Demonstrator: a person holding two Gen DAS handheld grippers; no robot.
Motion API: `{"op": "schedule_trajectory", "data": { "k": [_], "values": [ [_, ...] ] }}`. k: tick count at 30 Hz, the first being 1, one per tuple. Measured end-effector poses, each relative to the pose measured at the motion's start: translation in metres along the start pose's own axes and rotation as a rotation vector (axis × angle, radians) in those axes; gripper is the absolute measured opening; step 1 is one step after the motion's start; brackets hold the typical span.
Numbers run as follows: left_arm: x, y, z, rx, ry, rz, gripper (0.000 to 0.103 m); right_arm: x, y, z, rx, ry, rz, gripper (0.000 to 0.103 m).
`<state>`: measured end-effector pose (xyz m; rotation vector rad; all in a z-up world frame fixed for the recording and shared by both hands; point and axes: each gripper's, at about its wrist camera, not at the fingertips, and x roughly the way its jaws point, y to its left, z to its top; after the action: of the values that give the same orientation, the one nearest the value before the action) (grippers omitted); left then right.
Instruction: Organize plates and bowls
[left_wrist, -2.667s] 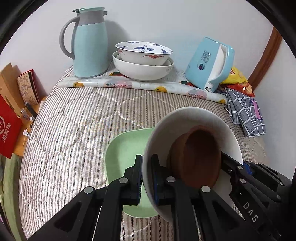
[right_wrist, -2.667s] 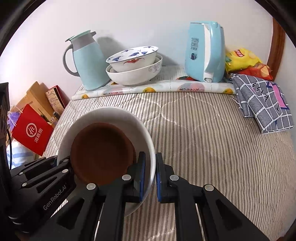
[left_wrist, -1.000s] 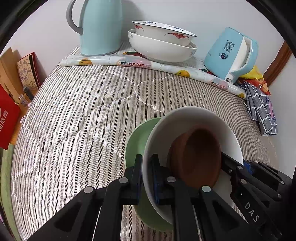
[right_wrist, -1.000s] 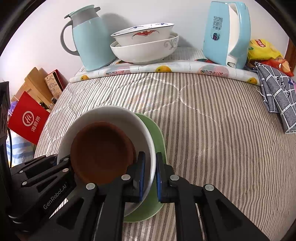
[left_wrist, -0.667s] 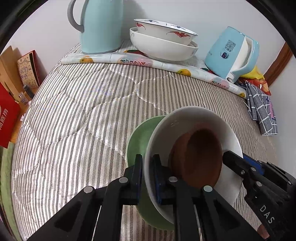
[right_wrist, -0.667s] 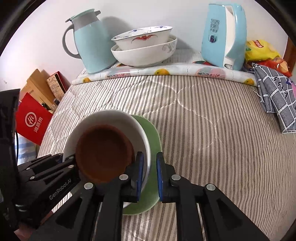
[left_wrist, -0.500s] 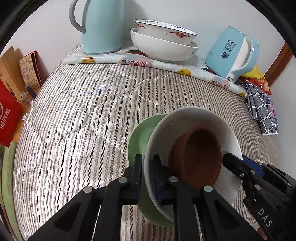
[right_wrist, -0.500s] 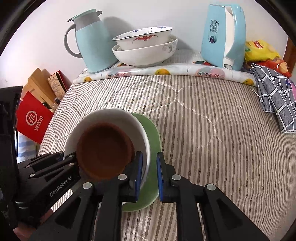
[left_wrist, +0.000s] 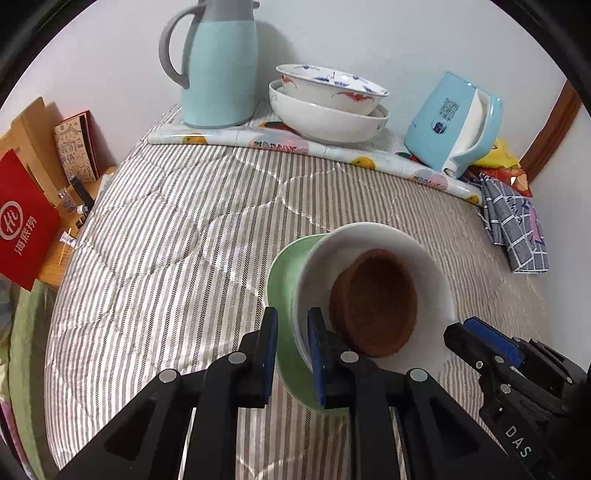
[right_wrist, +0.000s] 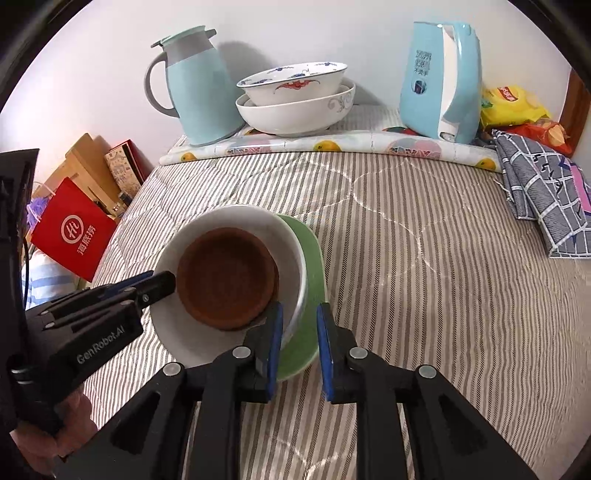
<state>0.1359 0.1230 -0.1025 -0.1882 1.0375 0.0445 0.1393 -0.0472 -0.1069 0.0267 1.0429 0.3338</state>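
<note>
A white bowl (left_wrist: 424, 258) holding a small brown bowl (left_wrist: 373, 302) sits on a green plate (left_wrist: 284, 273) on the striped quilt. My left gripper (left_wrist: 291, 332) is open, its jaws straddling the white bowl's left rim without pinching it. My right gripper (right_wrist: 299, 332) is open too, straddling the right rim over the green plate (right_wrist: 312, 266). The white bowl (right_wrist: 177, 332) and brown bowl (right_wrist: 225, 277) show in the right wrist view. Two stacked patterned bowls (left_wrist: 328, 107) (right_wrist: 295, 99) stand at the back.
A light blue thermos jug (left_wrist: 218, 62) stands at the back left, a blue electric kettle (left_wrist: 454, 125) at the back right, both on a fruit-print mat (right_wrist: 332, 146). A checked cloth (right_wrist: 543, 199) and snack bags (right_wrist: 513, 107) lie right. Red bag (right_wrist: 74, 236) and boxes beside the bed's left edge.
The white bowl with the brown bowl was lowered onto the green plate. Both grippers, which were shut on its rim, have opened and drawn back a little.
</note>
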Motion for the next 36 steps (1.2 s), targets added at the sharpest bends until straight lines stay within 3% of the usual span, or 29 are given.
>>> {"op": "schedule_trajectory", "data": {
  "k": [4, 11, 19, 21, 24, 28, 33, 36],
  "values": [
    [-0.013, -0.005, -0.005, 0.009, -0.019, -0.012, 0.016, -0.013, -0.004, -0.010, 0.001, -0.017, -0.048, 0.023],
    [-0.047, -0.030, -0.020, 0.057, -0.077, -0.022, 0.020, -0.049, -0.023, -0.026, 0.054, -0.059, -0.043, 0.024],
    [-0.087, -0.061, -0.039, 0.100, -0.154, -0.045, 0.028, -0.101, -0.042, -0.042, 0.080, -0.143, -0.104, 0.047],
    [-0.098, -0.069, -0.045, 0.109, -0.181, -0.054, 0.039, -0.116, -0.044, -0.047, 0.073, -0.168, -0.128, 0.053],
    [-0.117, -0.082, -0.053, 0.124, -0.231, -0.046, 0.048, -0.138, -0.049, -0.055, 0.077, -0.208, -0.169, 0.059],
    [-0.136, -0.092, -0.062, 0.132, -0.270, -0.050, 0.056, -0.156, -0.057, -0.065, 0.100, -0.217, -0.163, 0.059],
    [-0.150, -0.102, -0.070, 0.150, -0.281, -0.040, 0.076, -0.171, -0.066, -0.076, 0.132, -0.232, -0.165, 0.060],
    [-0.152, -0.106, -0.073, 0.156, -0.282, -0.013, 0.084, -0.176, -0.069, -0.081, 0.146, -0.246, -0.175, 0.076]
  ]
}}
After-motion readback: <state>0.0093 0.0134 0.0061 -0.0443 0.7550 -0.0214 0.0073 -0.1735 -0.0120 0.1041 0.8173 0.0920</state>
